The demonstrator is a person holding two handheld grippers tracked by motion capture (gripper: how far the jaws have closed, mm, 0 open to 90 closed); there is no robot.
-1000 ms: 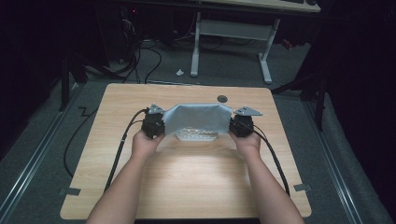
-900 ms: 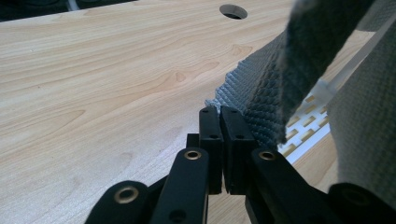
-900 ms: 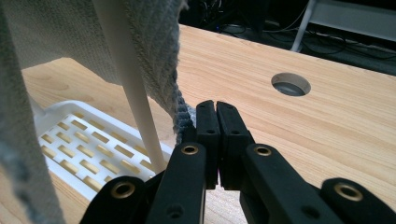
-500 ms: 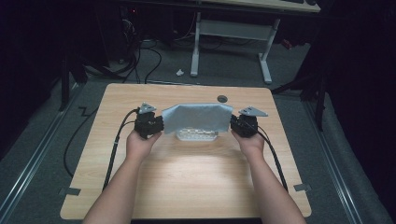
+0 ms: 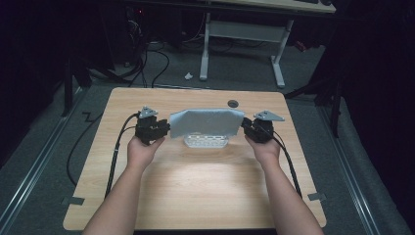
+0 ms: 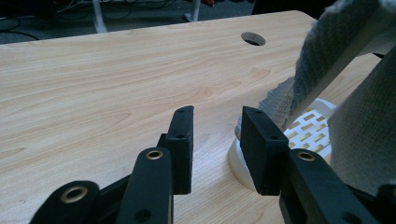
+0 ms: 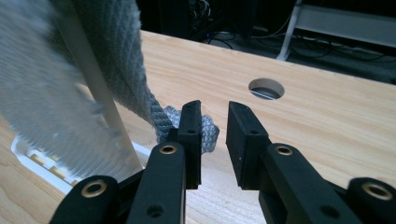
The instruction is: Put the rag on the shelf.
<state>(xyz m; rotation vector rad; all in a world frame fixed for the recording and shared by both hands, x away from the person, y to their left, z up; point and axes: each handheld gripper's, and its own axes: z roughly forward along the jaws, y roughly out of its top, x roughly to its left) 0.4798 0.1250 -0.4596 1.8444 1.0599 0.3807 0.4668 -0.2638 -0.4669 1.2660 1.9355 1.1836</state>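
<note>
A grey woven cloth [image 5: 205,122] hangs over a thin white bar above a white slotted base [image 5: 205,142] at the table's middle. My left gripper [image 5: 164,129] stands just off the cloth's left edge and my right gripper [image 5: 245,128] just off its right edge. In the left gripper view the left gripper [image 6: 215,119] is open with nothing between its jaws; the cloth [image 6: 322,56] and base [image 6: 312,131] lie to its right. In the right gripper view the right gripper [image 7: 215,114] is open, with a corner of the cloth [image 7: 209,133] just behind its left jaw.
The wooden table [image 5: 195,186] has a round cable hole [image 5: 233,103] at its far edge. Black cables [image 5: 117,152] trail from both grippers toward the near edge. Beyond the table stand white desk legs [image 5: 279,58] and floor cables.
Both hands have moved apart, away from the cloth's side edges. The cloth, spread between the grippers before, now hangs straight on the rack by itself.
</note>
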